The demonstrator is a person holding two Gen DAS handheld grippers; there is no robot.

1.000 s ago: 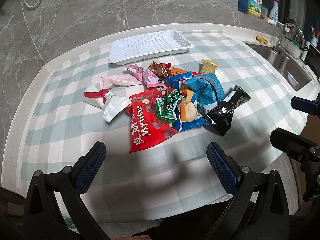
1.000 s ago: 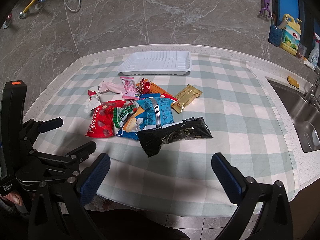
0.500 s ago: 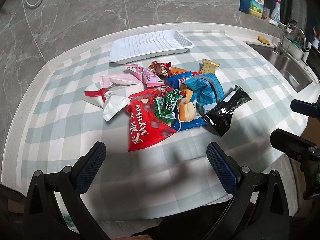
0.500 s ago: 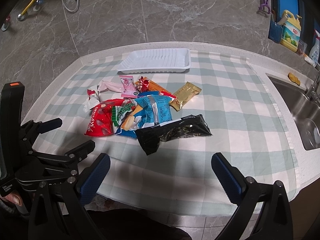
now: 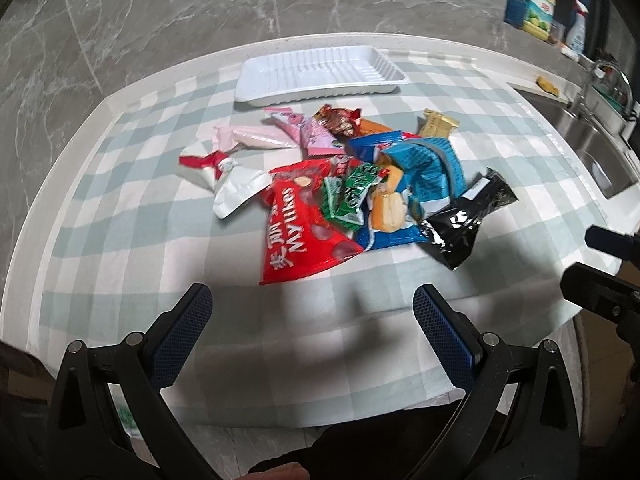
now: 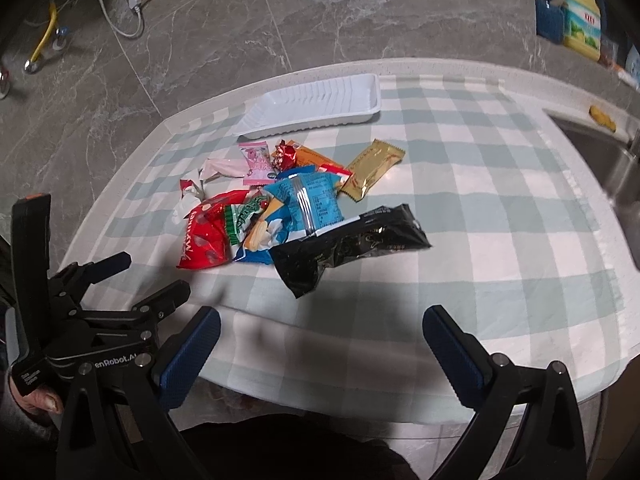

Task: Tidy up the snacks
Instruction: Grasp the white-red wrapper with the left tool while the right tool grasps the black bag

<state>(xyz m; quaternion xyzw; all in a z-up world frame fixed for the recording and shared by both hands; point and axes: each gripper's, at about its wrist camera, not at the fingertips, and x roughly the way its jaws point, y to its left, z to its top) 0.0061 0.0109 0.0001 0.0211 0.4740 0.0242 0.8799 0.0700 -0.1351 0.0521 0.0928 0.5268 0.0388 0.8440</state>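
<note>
Black packet (image 6: 348, 246) overlaps blue packet (image 6: 316, 204); orange wrapper (image 5: 370, 126) seemingly mostly buried.

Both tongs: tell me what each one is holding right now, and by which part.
Nothing is held. The left tongs and right tongs are both open and empty, short of the snack pile, which lies untouched on the checked cloth.

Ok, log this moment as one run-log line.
left gripper: open, empty | right gripper: open, empty | mixed snack packets: piled on checked cloth | white ribbed plastic tray: empty
</note>
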